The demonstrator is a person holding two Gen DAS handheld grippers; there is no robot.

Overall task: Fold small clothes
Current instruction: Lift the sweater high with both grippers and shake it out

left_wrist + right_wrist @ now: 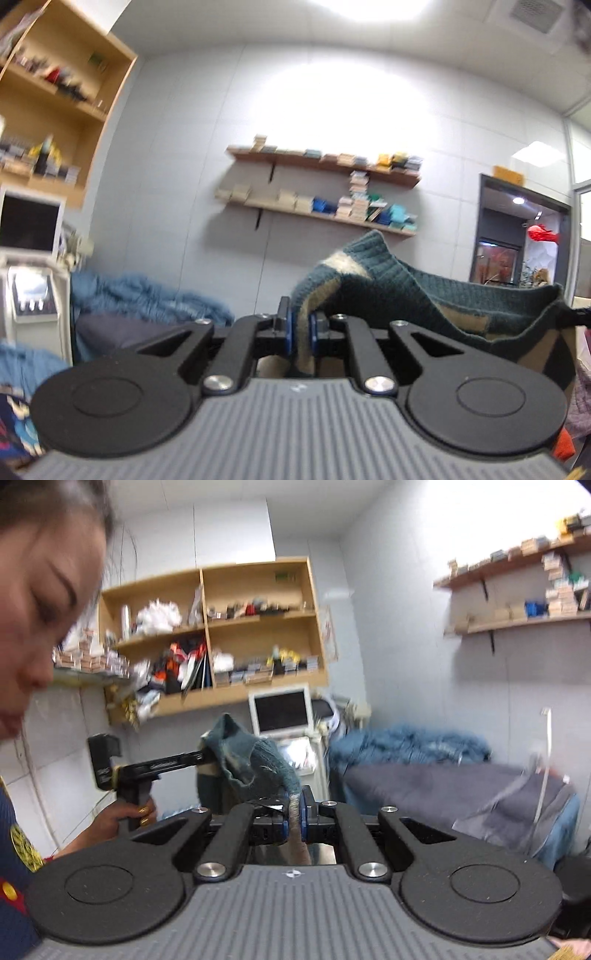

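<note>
Left tool (300,328): black linkage arms, silver screws, blue pads, grey ribbed housing. Right tool (294,814): identical. Fingernails (142,810) gold-painted.

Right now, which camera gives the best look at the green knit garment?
The left wrist view: the green knit garment spreads wide from the left tool toward the right edge, showing its ribbed edge and tan and cream patches. The right wrist view shows only a bunched part hanging between the right tool and the other tool.
</note>
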